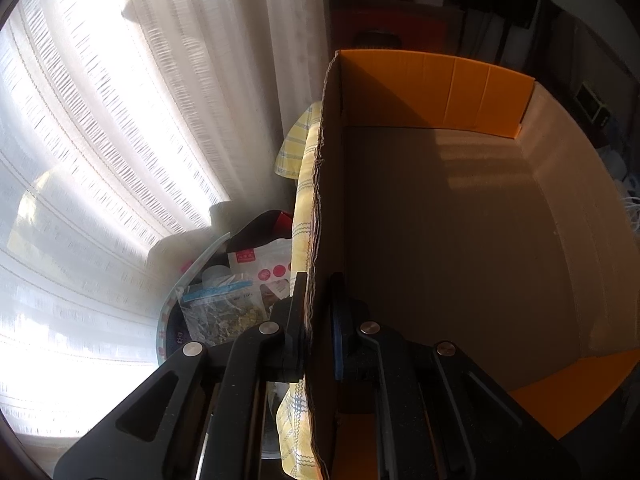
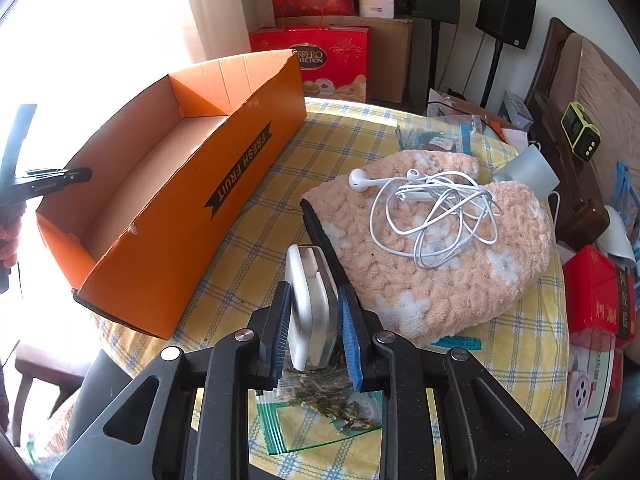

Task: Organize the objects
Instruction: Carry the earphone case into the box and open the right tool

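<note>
— At lower centre, what do the right tongs [image 2: 314, 316] hold?
— They clamp a white case [image 2: 310, 300] above the desk [image 2: 340, 136].
— And the left tongs [image 1: 318, 320]?
— Pinched on the orange box [image 1: 436, 88] wall, frame centre.

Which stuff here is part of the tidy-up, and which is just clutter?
Job:
- orange box, wall clamped by left gripper
- white case in right gripper
- earphones
- fluffy cloth
- bag of dried bits

Clutter:
- red gift boxes
- speakers
- green device
</note>
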`<state>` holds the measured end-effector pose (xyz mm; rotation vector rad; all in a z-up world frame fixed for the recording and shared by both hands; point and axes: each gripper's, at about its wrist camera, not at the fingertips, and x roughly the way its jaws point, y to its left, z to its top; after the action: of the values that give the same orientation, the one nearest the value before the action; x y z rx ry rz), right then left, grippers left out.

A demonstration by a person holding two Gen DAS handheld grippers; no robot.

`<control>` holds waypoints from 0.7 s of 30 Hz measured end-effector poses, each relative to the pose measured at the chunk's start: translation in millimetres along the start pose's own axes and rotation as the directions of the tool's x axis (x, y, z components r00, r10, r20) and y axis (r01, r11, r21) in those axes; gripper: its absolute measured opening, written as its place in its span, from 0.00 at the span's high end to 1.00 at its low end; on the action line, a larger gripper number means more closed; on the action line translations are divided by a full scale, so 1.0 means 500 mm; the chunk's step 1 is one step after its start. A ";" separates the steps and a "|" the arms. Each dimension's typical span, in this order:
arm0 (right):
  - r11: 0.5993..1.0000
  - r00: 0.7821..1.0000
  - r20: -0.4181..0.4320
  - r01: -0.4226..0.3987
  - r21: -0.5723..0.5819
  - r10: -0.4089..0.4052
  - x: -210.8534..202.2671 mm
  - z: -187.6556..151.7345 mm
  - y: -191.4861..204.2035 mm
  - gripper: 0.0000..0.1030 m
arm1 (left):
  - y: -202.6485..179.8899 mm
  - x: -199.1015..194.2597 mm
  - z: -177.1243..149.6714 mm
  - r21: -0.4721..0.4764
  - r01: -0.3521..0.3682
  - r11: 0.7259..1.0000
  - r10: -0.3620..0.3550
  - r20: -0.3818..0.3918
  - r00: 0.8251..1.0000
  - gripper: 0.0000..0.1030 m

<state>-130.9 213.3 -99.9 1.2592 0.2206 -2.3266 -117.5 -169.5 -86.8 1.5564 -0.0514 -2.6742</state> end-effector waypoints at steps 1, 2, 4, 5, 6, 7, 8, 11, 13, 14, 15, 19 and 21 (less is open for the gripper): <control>1.000 1.000 0.000 0.002 0.002 -0.002 0.000 0.001 0.002 0.82 | 0.000 -0.001 0.001 0.001 0.003 1.000 -0.003 0.000 1.000 0.93; 1.000 1.000 -0.001 0.005 0.000 -0.005 -0.001 0.002 0.004 0.82 | -0.002 -0.002 0.002 0.007 0.004 1.000 -0.004 0.001 1.000 0.93; 1.000 1.000 0.006 0.010 -0.007 -0.010 -0.009 0.007 0.009 0.82 | -0.004 -0.002 0.002 0.018 -0.001 1.000 0.001 0.003 1.000 0.93; 1.000 1.000 0.014 0.014 -0.008 -0.013 -0.016 0.010 0.011 0.82 | -0.005 -0.001 0.001 0.021 -0.003 1.000 0.003 0.003 1.000 0.93; 1.000 1.000 0.022 0.018 -0.007 -0.018 -0.023 0.016 0.011 0.82 | -0.008 -0.003 -0.001 0.024 -0.005 1.000 0.005 0.003 1.000 0.93; 1.000 0.999 0.032 0.021 -0.005 -0.021 -0.032 0.022 0.012 0.82 | -0.009 -0.004 -0.002 0.026 -0.006 1.000 0.006 0.003 1.000 0.93; 1.000 0.999 0.043 0.021 -0.006 -0.021 -0.041 0.030 0.013 0.82 | -0.010 -0.003 -0.002 0.028 -0.007 1.000 0.006 0.003 1.000 0.93; 1.000 0.997 0.070 0.014 -0.009 -0.013 -0.068 0.059 0.018 0.82 | -0.016 -0.006 -0.008 0.038 -0.012 0.999 0.012 0.005 1.000 0.93; 1.000 0.996 0.088 0.001 -0.017 0.000 -0.085 0.081 0.026 0.82 | -0.019 -0.006 -0.010 0.042 -0.014 0.999 0.014 0.005 1.000 0.93; 1.000 0.995 0.095 -0.006 -0.022 0.008 -0.092 0.093 0.032 0.82 | -0.020 -0.007 -0.010 0.041 -0.014 0.999 0.013 0.005 1.000 0.93; 1.000 0.995 0.102 -0.012 -0.028 0.015 -0.098 0.106 0.039 0.82 | -0.020 -0.006 -0.009 0.040 -0.014 0.999 0.013 0.005 1.000 0.93; 0.996 0.991 0.128 -0.025 -0.080 0.035 -0.110 0.157 0.085 0.82 | -0.022 -0.007 -0.010 0.032 -0.013 0.999 0.013 0.009 1.000 0.93; 0.993 0.991 0.128 -0.035 -0.110 0.049 -0.103 0.182 0.117 0.82 | -0.022 -0.009 -0.015 0.023 -0.006 1.000 0.006 0.009 1.000 0.93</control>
<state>-146.4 147.2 -1.5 1.0466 0.2688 -2.3180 -109.3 -158.1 -87.0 1.5482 -0.0872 -2.6854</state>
